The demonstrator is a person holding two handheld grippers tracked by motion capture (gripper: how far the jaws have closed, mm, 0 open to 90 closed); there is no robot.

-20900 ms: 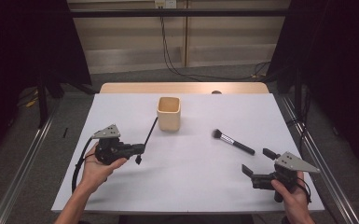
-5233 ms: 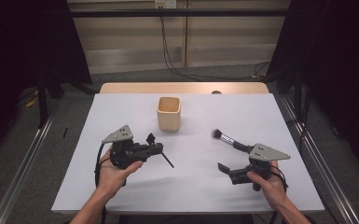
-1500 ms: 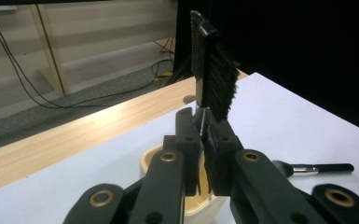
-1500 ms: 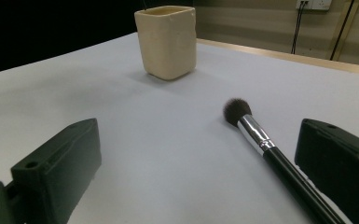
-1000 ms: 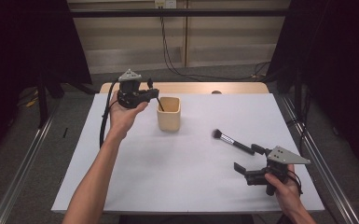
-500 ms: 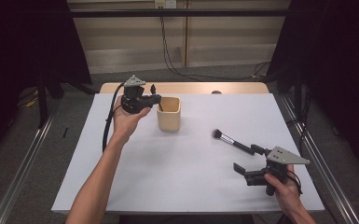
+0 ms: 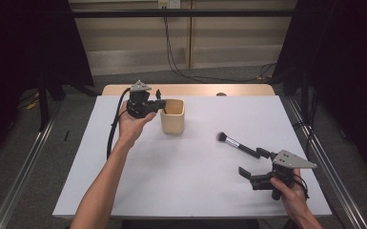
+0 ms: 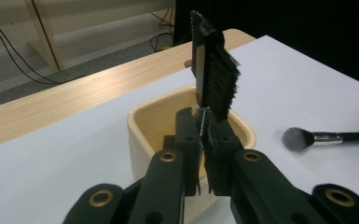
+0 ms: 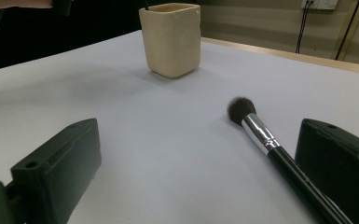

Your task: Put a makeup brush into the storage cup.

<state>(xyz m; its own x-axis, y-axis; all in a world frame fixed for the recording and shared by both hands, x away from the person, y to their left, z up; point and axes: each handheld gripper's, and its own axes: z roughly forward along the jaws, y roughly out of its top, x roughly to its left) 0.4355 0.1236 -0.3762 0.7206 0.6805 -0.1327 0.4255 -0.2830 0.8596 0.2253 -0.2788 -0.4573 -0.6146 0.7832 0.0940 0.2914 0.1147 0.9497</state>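
My left gripper (image 7: 158, 105) is shut on a slim black brush (image 7: 158, 95) at the left rim of the cream square cup (image 7: 173, 116). In the left gripper view the brush's bristle head (image 8: 215, 70) stands upright above the closed jaws of that gripper (image 8: 204, 136), with the cup (image 8: 144, 125) right behind and below. A black-handled makeup brush (image 7: 238, 144) with a silver ferrule lies on the white table at the right. My right gripper (image 7: 255, 163) rests open by its handle end. In the right gripper view the makeup brush (image 9: 261, 135) lies beside the right jaw, untouched.
The white table top (image 7: 181, 181) has a wooden strip (image 7: 195, 89) along its far edge. The cup (image 9: 172, 39) stands far ahead of the right gripper (image 9: 200, 154). Metal rails run along both sides of the table, and cables hang at the back wall.
My left gripper has sunk slightly with the black brush, closer to the cup's left rim. The right gripper and the makeup brush have stayed where they were.
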